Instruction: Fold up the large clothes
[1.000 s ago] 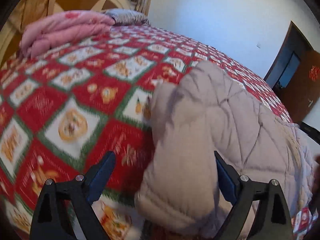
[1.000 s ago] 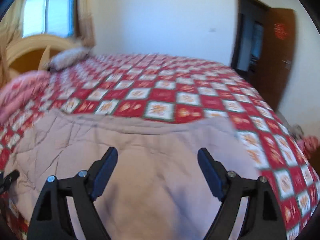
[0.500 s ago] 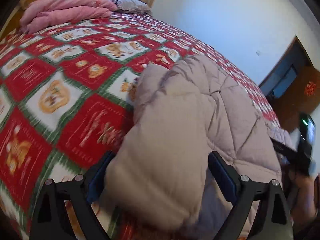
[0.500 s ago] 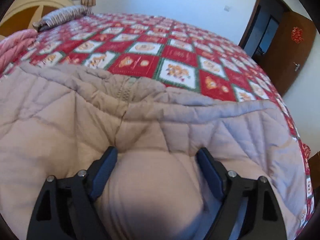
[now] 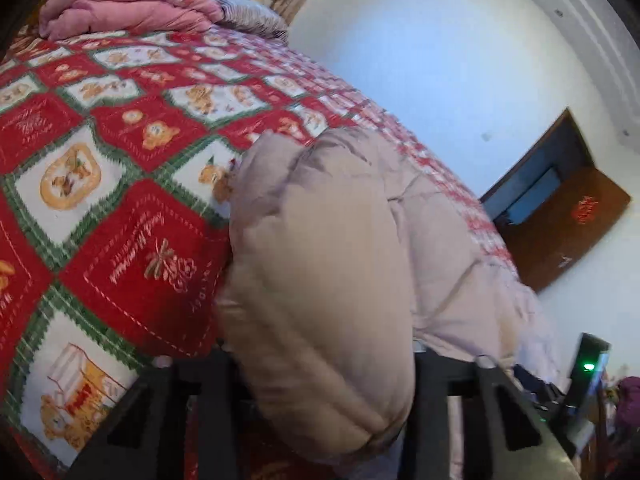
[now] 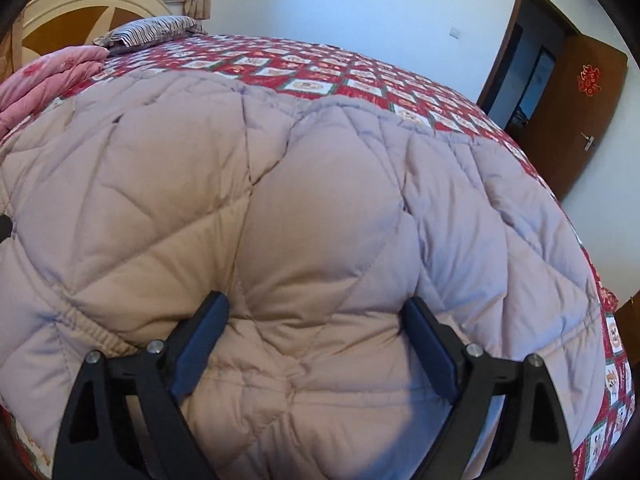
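A large beige quilted puffer jacket point(image 6: 320, 200) lies spread on the bed and fills most of the right wrist view. My right gripper point(image 6: 316, 320) is pressed down into it. Its jaws stand wide and are still opening, with a puffy panel bulging between the blue pads point(image 6: 204, 336). In the left wrist view a thick rolled end of the jacket point(image 5: 340, 240) hangs at the bed's near side. My left gripper point(image 5: 320, 356) is closing on that roll, and fabric swells out between the black fingers and hides the pads.
The bed carries a red, white and green patchwork bedspread point(image 5: 120, 160). A folded pink quilt point(image 6: 48, 76) and a striped pillow point(image 6: 156, 28) lie by the headboard point(image 6: 80, 20). A brown door point(image 6: 580, 112) stands open on the right. A black unit with a green light point(image 5: 588, 368) shows at the left wrist view's right edge.
My left jaws have closed in from wide open onto the jacket's rolled end. My right gripper has come down onto the jacket, which now fills its view.
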Available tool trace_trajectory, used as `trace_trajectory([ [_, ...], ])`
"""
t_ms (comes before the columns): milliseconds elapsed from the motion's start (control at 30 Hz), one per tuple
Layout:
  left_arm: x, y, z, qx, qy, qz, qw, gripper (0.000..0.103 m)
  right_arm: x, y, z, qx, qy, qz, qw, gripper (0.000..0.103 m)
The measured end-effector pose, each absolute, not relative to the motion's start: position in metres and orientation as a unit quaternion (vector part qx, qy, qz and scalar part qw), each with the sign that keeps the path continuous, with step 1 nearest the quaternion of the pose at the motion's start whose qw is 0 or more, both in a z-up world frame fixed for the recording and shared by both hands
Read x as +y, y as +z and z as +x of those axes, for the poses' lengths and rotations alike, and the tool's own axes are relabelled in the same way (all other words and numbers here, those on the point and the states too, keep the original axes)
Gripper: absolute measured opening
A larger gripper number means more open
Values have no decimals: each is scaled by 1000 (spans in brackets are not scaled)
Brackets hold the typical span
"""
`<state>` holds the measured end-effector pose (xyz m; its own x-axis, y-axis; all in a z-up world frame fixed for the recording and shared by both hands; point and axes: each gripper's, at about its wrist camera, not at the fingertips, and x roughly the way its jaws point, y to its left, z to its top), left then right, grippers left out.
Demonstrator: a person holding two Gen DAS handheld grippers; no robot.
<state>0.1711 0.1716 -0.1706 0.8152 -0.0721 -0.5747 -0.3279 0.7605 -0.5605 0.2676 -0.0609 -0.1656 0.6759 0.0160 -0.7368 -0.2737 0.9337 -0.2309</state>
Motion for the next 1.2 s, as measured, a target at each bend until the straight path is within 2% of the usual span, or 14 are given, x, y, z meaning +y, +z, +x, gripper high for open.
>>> trace_trajectory([
  [67,176,-159,164,283,54,-342,894,29,-56,-166,263,392,69,-164,903,91],
  [267,196,-124,132,242,41,-334,910,27,-30,-169,240,375,56,-158,912,89],
  [467,192,-57,125,211,50,-216,952,27,5,-151,218,384,140,-154,900,88],
  [567,164,-23,137,212,41,-147,965,27,-21,-120,203,365,179,-119,906,88],
  [700,104,1,155,194,-2,-82,978,27,-101,-77,192,303,130,-67,942,102],
  [767,59,7,169,186,-37,-52,980,27,-148,-71,202,307,88,-30,947,102],
  [933,-27,-8,202,200,-111,15,973,27,-240,-87,221,337,-15,15,941,102],
  [1067,-102,-53,223,243,-180,83,950,27,-292,-113,210,365,-59,37,928,102],
  [1200,-144,-98,224,271,-204,134,931,27,-321,-129,202,383,-89,51,918,102],
])
